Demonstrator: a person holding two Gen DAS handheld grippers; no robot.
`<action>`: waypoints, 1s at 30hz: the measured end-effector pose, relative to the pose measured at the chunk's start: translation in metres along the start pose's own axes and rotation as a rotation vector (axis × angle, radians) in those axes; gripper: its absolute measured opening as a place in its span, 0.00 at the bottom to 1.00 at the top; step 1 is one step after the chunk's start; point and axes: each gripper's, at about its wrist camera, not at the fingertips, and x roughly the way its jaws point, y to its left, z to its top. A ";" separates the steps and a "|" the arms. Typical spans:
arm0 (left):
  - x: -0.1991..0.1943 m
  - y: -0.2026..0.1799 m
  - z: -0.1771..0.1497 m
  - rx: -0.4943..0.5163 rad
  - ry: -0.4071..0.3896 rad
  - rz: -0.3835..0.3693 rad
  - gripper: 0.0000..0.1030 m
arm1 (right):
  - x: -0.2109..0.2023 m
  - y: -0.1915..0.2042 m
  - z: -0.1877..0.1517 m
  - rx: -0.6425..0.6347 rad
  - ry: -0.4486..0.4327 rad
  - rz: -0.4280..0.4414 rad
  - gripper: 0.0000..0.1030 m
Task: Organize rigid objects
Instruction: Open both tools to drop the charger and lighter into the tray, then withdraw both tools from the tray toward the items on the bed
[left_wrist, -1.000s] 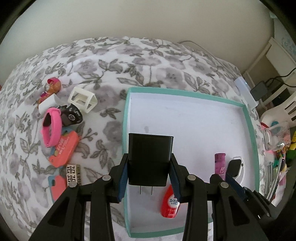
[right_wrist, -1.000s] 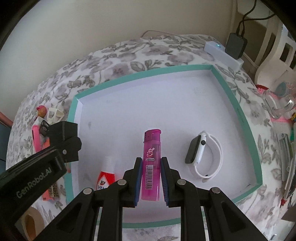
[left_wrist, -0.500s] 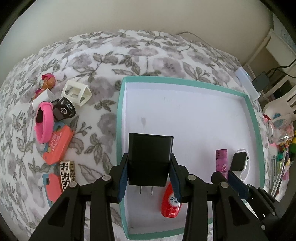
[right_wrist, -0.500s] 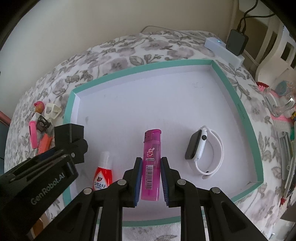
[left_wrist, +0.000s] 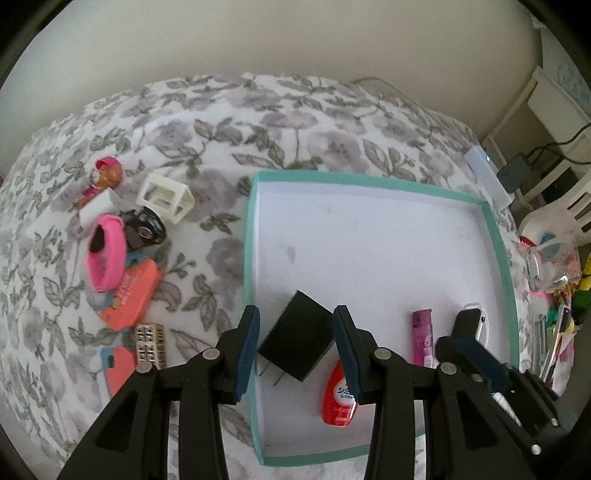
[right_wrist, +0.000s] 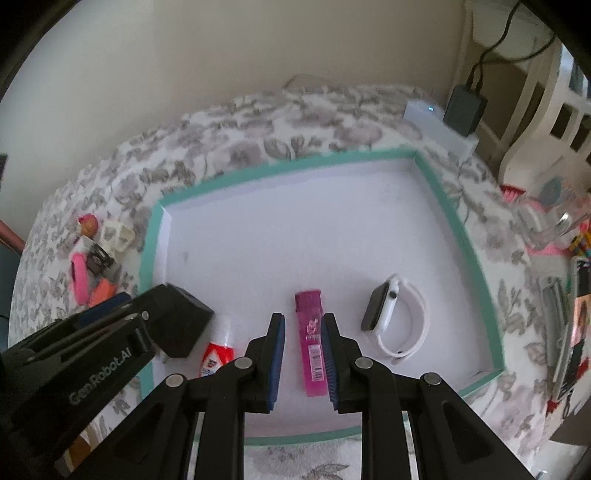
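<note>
Right wrist view: tray (right_wrist: 458, 236) holds four objects.

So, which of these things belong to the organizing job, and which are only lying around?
Job:
- teal tray
- black charger, pink lighter, white watch, red bottle inside it
- pink band, orange case, white frame, doll on the cloth

Lying about:
- power strip
- glass jar

Floral cloth (left_wrist: 295, 122) under everything; white power strip (right_wrist: 439, 127) with black adapter (right_wrist: 463, 110) at far right edge.
</note>
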 end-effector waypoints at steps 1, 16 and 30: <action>-0.003 0.002 0.001 -0.004 -0.006 0.005 0.42 | -0.005 0.000 0.001 -0.001 -0.013 0.000 0.22; -0.012 0.054 0.001 -0.117 0.000 0.142 0.79 | -0.014 0.005 0.004 0.003 -0.059 -0.021 0.58; -0.005 0.075 -0.003 -0.169 0.033 0.211 0.92 | -0.008 0.007 0.002 -0.002 -0.054 -0.024 0.90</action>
